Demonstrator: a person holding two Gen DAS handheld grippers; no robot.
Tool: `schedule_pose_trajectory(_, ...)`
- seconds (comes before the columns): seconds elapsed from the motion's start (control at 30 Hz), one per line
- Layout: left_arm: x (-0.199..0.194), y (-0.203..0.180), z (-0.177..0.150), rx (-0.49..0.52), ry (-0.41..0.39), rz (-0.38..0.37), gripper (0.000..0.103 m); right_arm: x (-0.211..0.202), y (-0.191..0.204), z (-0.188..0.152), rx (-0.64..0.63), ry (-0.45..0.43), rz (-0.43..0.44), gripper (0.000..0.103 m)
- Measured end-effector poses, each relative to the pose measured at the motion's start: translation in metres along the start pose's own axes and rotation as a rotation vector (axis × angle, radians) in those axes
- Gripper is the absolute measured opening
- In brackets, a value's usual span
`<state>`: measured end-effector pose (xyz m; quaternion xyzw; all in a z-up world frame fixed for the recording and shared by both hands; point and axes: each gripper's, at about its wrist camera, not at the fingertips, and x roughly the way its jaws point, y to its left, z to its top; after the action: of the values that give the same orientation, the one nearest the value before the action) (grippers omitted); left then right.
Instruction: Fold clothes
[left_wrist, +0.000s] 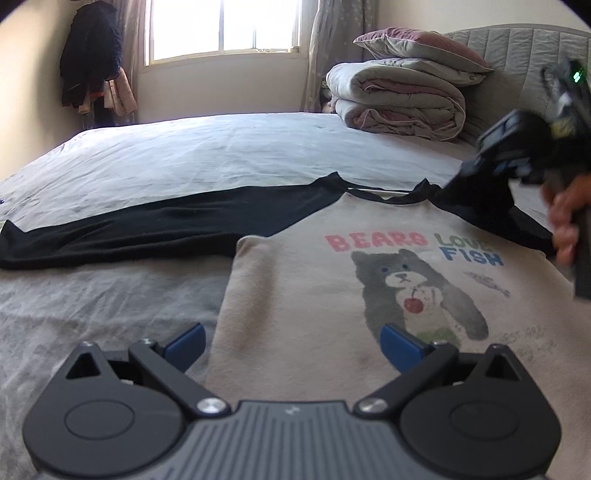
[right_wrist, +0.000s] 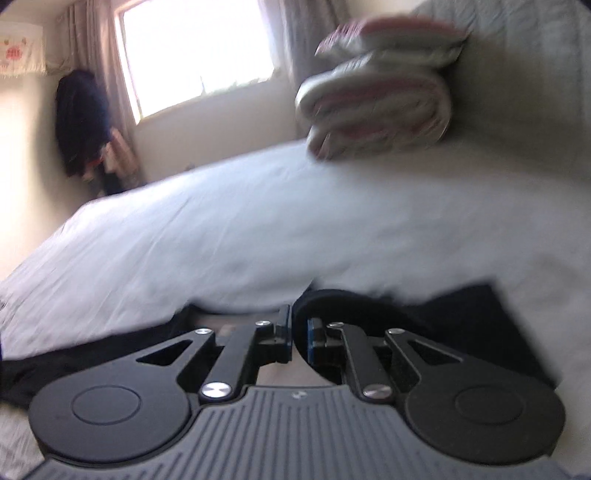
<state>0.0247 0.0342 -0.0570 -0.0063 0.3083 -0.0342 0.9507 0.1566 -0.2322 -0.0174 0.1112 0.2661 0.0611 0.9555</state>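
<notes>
A beige shirt (left_wrist: 295, 295) with black sleeves and a bear print was laid flat on the near part of the bed (left_wrist: 221, 147), its left sleeve (left_wrist: 147, 225) stretched out to the left. The left gripper (left_wrist: 291, 345) was held low over the shirt's near hem, jaws wide apart and empty. The right gripper (right_wrist: 299, 339) (blurred in both views) was closed, jaws nearly together, on the black fabric of the right sleeve (right_wrist: 443, 317) near the collar. A folded quilt (left_wrist: 399, 99) was stacked far right.

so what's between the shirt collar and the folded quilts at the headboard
Only bare white bedsheet lies between the shirt collar and the folded quilts, shown in the left wrist view.
</notes>
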Motion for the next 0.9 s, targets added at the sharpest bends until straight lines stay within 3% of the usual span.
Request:
schedule_pose_trajectory(0.1,0.001,0.008,-0.005,-0.022,0.034,-0.023,0.101,0.018,0.004,-0.014,-0.004,0.089,0.036,0.012)
schedule_pose_trajectory(0.23,-0.01,0.013,-0.002,-0.032,0.033,0.004,0.101,0.033,-0.002,-0.02,-0.031,0.214,0.117,0.019)
schedule_pose_trajectory(0.27,-0.014,0.013,0.0,-0.03,0.036,0.009,0.101,0.032,-0.002,-0.02,-0.038,0.22,0.147,0.025)
schedule_pose_trajectory(0.4,-0.022,0.007,0.016,-0.003,0.058,0.003,0.101,0.032,-0.024,-0.01,0.026,0.319,0.346,0.07)
schedule_pose_trajectory(0.53,-0.011,-0.025,0.044,0.061,0.029,-0.035,0.096,0.019,-0.055,-0.006,0.099,0.35,0.541,0.076)
schedule_pose_trajectory(0.6,-0.001,-0.046,0.058,0.094,0.016,-0.064,0.096,0.014,-0.077,-0.004,0.161,0.366,0.589,0.076)
schedule_pose_trajectory(0.7,0.014,-0.078,0.078,0.144,-0.005,-0.106,0.093,-0.004,-0.118,0.001,0.265,0.294,0.55,0.076)
schedule_pose_trajectory(0.83,0.039,-0.131,0.093,0.257,-0.031,-0.104,0.087,-0.009,-0.175,0.001,0.526,0.141,0.583,0.076)
schedule_pose_trajectory(0.9,0.05,-0.146,0.1,0.251,-0.018,-0.116,0.077,-0.011,-0.193,-0.001,0.626,0.071,0.595,0.076)
